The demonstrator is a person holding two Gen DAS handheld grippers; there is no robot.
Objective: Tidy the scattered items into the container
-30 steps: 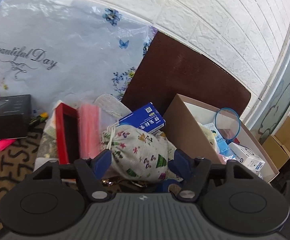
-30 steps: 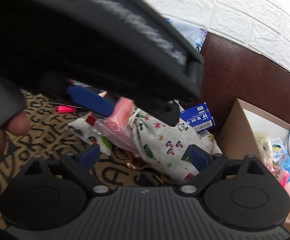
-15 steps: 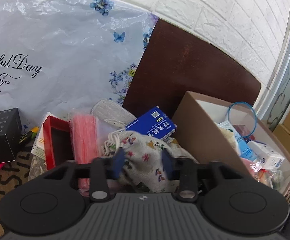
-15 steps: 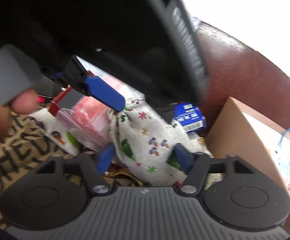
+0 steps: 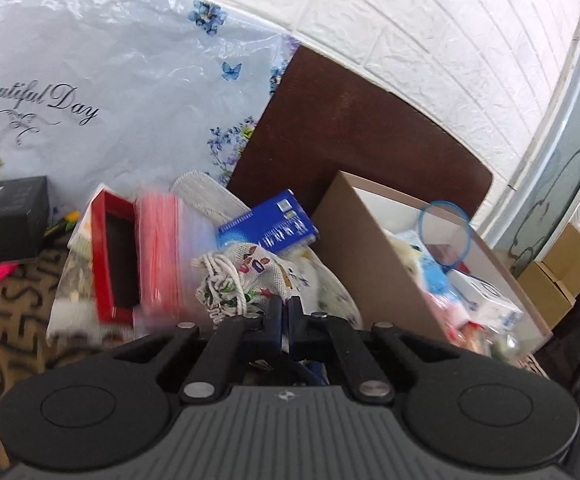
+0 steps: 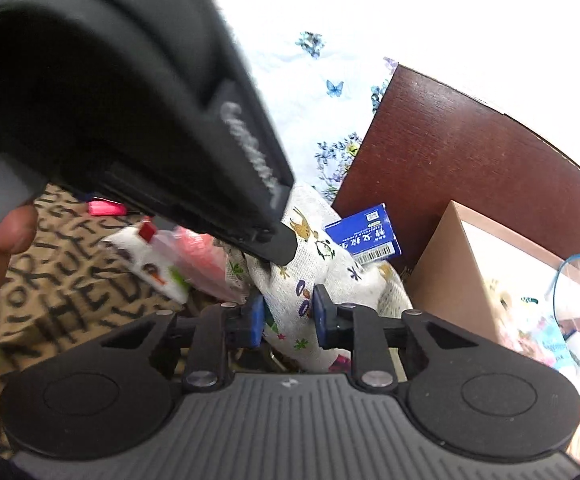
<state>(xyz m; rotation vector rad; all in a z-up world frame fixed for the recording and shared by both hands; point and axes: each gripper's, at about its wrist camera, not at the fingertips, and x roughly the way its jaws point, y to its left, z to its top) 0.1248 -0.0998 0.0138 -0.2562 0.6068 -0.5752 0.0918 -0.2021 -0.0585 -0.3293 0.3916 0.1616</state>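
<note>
A white cloth drawstring pouch (image 5: 250, 276) with small coloured prints lies left of the brown cardboard box (image 5: 366, 264). My left gripper (image 5: 286, 312) is shut on the pouch's near edge. My right gripper (image 6: 288, 314) is shut on the pouch (image 6: 290, 304) lower down, the cloth squeezed between its blue pads. The left gripper's black body fills the upper left of the right wrist view. A blue carton (image 5: 268, 228) leans behind the pouch, also in the right wrist view (image 6: 364, 236).
A red open box (image 5: 114, 256) and a pink-and-clear zip bag (image 5: 162, 252) lie left of the pouch. A black box (image 5: 6, 220) sits far left. The cardboard box holds a blue hoop (image 5: 446, 236) and several packets. A dark wooden board (image 5: 354, 132) stands behind.
Both grippers have closed on the pouch, from wide open a second ago. The left gripper has gone from straddling the pouch to pinching its edge.
</note>
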